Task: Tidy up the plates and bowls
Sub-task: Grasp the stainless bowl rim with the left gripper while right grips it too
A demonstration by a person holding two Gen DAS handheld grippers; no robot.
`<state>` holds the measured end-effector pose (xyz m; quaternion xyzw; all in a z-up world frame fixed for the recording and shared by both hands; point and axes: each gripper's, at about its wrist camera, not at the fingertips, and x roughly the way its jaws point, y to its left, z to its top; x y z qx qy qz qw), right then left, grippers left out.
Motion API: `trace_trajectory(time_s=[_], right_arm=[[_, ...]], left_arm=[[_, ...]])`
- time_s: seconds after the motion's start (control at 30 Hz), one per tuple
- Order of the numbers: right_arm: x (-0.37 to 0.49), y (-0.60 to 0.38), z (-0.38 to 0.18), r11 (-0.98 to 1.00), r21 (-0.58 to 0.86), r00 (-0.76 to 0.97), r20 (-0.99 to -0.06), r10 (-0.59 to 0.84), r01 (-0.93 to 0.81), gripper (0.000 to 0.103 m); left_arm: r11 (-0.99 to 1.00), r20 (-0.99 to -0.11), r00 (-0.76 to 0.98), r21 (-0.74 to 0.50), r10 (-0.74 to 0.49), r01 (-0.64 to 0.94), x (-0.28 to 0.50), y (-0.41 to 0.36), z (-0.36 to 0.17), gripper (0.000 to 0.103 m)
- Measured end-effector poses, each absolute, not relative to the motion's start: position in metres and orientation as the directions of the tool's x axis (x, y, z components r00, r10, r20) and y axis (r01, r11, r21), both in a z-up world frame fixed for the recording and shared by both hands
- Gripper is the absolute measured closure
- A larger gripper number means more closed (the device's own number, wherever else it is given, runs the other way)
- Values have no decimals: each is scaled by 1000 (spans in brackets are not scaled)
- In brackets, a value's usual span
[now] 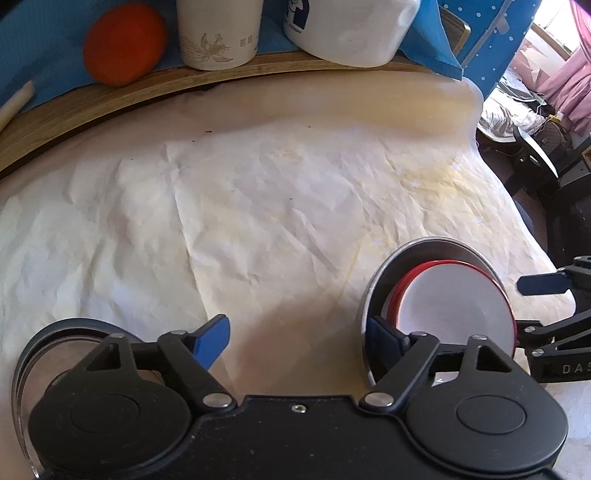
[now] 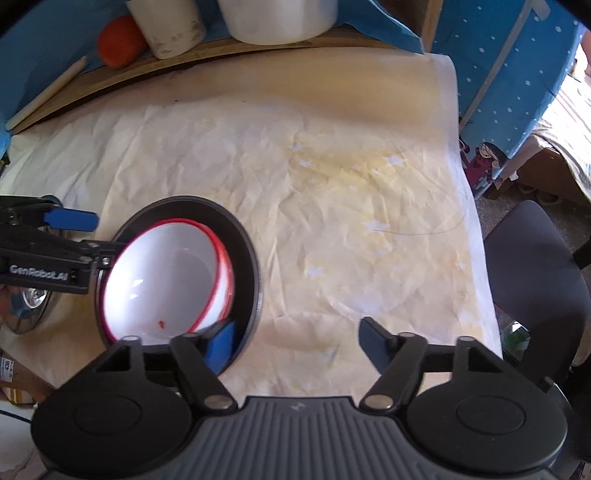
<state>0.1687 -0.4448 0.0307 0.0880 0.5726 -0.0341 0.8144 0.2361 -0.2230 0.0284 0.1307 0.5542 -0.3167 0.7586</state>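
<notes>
1. Your left claw (image 1: 299,338) and right claw (image 2: 295,338) both gape, gripping nothing.
2. White bowls (image 2: 166,280) sit nested inside the metal bowl (image 2: 247,254), between both claws.
3. Each inner finger straddles that rim; closing unevenly could tip the stack.

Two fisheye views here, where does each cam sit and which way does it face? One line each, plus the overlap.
Left wrist: on the left gripper, angled steeply down at the papered table; own blue-padded fingers show, the right one at the metal bowl's rim; the right gripper enters at right.
Right wrist: on the right gripper, same steep tilt; its left finger dips into the metal bowl beside the red-rimmed white bowls; the left gripper enters at left.
Shared: bowls, table, orange ball, white mug.
</notes>
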Motion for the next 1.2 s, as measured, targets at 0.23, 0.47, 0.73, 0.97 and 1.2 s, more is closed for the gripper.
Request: trace_trajectory(time_s=[0.23, 0.47, 0.73, 0.97, 1.2], right_arm=[[169, -448, 28, 971, 173, 348, -931, 107, 163, 46], [166, -458, 19, 944, 238, 346, -926, 149, 228, 40], [163, -460, 17, 920, 264, 351, -924, 155, 289, 40], [160, -458, 18, 909, 290, 366, -915, 171, 299, 47], [157, -461, 15, 894, 314, 378, -907, 183, 319, 46]], left_arm=[[769, -916, 142, -222, -375, 599, 238, -220, 24, 37], [782, -900, 124, -286, -418, 554, 239, -212, 18, 38], [792, -900, 131, -286, -415, 539, 239, -212, 18, 35], [796, -900, 137, -285, -414, 534, 237, -211, 18, 35], [799, -899, 142, -284, -414, 530, 236, -210, 18, 36]])
